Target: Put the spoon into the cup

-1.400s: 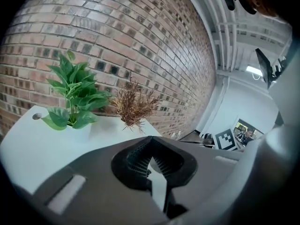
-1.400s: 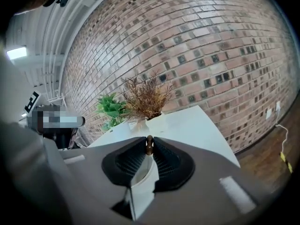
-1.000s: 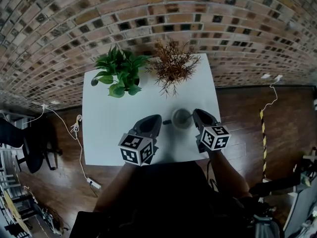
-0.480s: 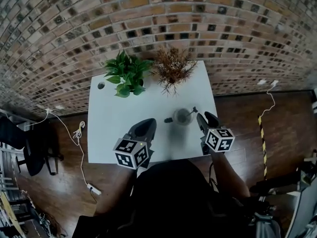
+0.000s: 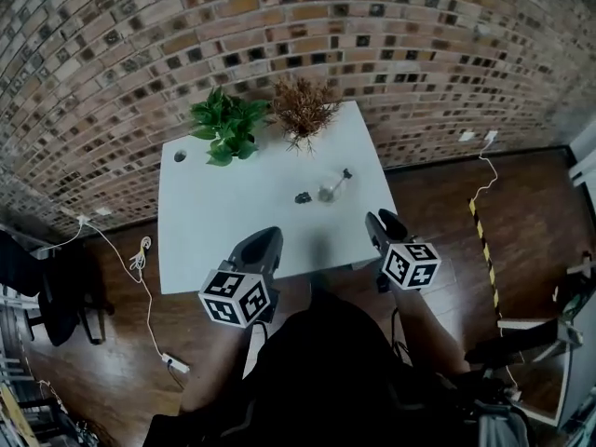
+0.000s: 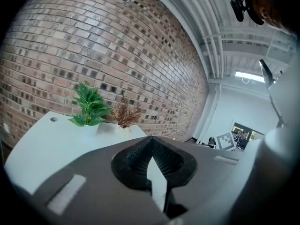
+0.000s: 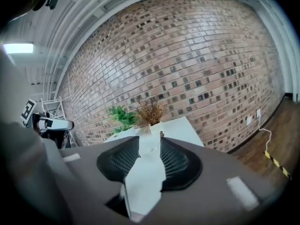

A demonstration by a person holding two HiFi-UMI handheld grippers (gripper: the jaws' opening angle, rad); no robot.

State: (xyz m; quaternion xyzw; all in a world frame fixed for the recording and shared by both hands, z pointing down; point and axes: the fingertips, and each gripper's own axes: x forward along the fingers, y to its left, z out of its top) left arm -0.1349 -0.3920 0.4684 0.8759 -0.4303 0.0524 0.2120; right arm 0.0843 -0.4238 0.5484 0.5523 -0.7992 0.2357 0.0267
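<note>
Your spoon [image 5: 342, 178] stands in the cup [image 5: 327, 193] on the tabletop [image 5: 214, 212], leaning toward 1 o'clock, with your left gripper [image 5: 266, 238] at its 8 o'clock, jaws together and empty, and your right gripper [image 5: 381, 220] at 4 o'clock, jaws just opened wide, empty.
</note>
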